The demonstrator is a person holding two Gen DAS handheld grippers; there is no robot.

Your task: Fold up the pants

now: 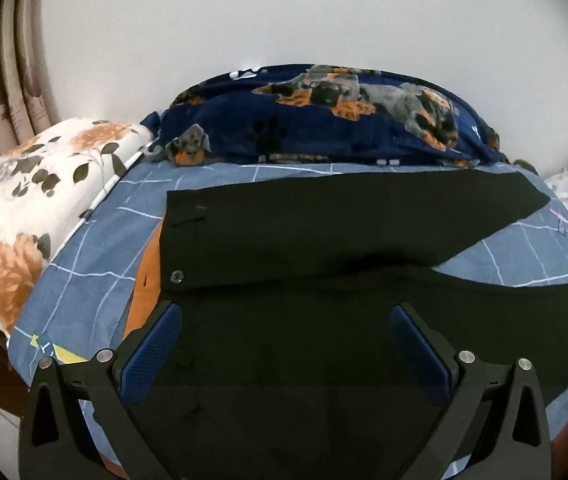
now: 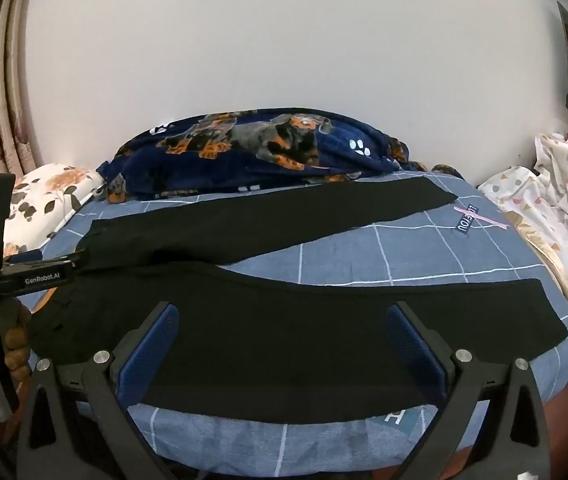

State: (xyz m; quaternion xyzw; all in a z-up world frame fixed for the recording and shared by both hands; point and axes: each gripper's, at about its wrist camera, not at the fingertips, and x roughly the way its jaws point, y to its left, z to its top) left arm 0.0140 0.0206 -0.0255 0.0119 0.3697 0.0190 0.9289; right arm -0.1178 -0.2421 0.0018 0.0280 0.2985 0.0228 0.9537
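Black pants (image 1: 303, 232) lie spread flat on a blue checked bed sheet (image 1: 84, 280), waistband to the left with a metal button (image 1: 176, 277), both legs running right in a V. My left gripper (image 1: 285, 312) hovers open over the near waist part, with nothing between its blue pads. In the right wrist view the same pants (image 2: 284, 320) stretch across the bed. My right gripper (image 2: 284, 312) hangs open above the near leg. The left gripper (image 2: 24, 276) shows there from the side at the left, held by a hand (image 2: 8, 344).
A navy dog-print blanket (image 1: 323, 120) is heaped along the wall behind the pants. A floral pillow (image 1: 36, 208) lies at the left, and a pale spotted quilt (image 2: 555, 208) at the right. Curtains (image 1: 0, 80) hang at far left. The bed's near edge (image 2: 284, 456) runs just below the pants.
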